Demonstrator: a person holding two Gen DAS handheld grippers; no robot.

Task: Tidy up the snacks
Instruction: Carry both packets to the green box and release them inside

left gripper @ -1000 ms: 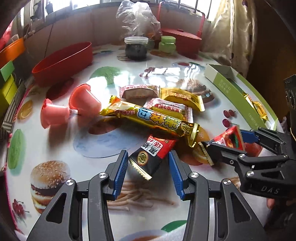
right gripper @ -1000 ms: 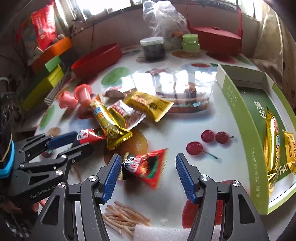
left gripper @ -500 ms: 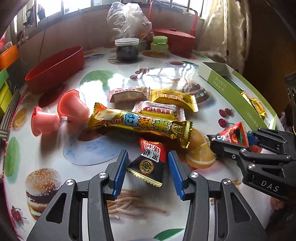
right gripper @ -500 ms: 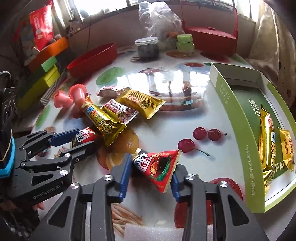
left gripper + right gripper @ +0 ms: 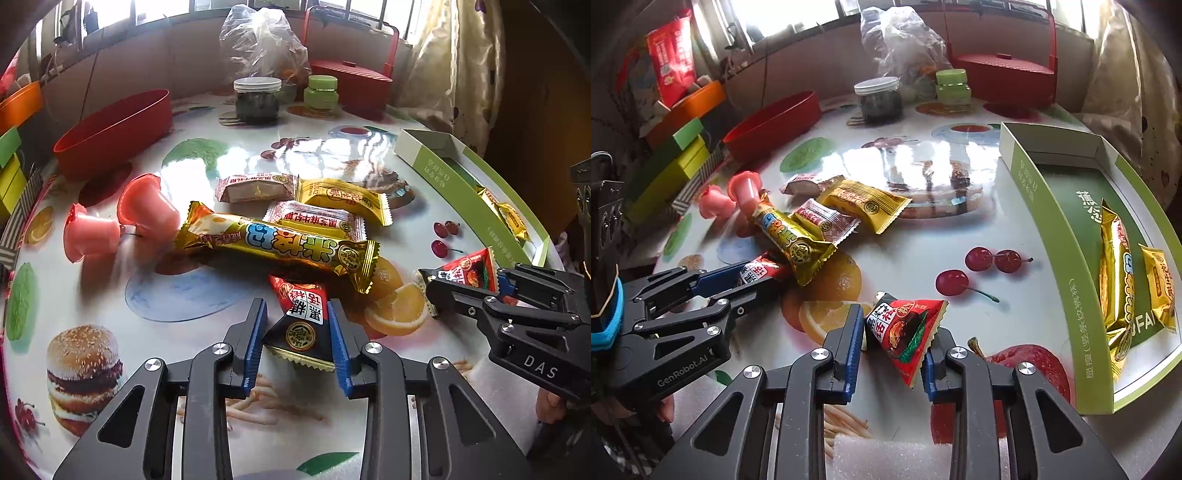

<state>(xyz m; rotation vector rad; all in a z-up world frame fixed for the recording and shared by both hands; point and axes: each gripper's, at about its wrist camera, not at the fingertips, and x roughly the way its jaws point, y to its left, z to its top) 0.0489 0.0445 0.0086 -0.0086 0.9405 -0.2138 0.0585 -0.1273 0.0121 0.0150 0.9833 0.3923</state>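
Only the right wrist view looks down into the green tray (image 5: 1052, 229) at the right side of the table (image 5: 923, 236): a long gold bar (image 5: 1115, 273) and a smaller yellow packet (image 5: 1161, 291) lie in its near part, and its far part is bare. Only the left wrist view shows the black-and-red triangular sachet (image 5: 301, 321) whole, its tip tucked under the long gold snack bar (image 5: 280, 251).

The left gripper (image 5: 297, 332) is closing with that sachet between its blue pads, which touch its sides. The right gripper (image 5: 892, 339) is closing on a red triangular sachet (image 5: 905, 328), and the pads press its edges.

A red oval bowl (image 5: 110, 129) stands at the far left; its inside cannot be seen. Beyond it a dark-filled jar (image 5: 257, 99) and a small green jar (image 5: 320, 92) stand near the far edge, beside a clear plastic bag (image 5: 258, 44).

Two pink jelly cups (image 5: 118, 221) lie on their sides left of the snack pile (image 5: 295, 214). Bare tabletop lies between the pile and the tray's near wall, and the tray sits close to the table's right edge.
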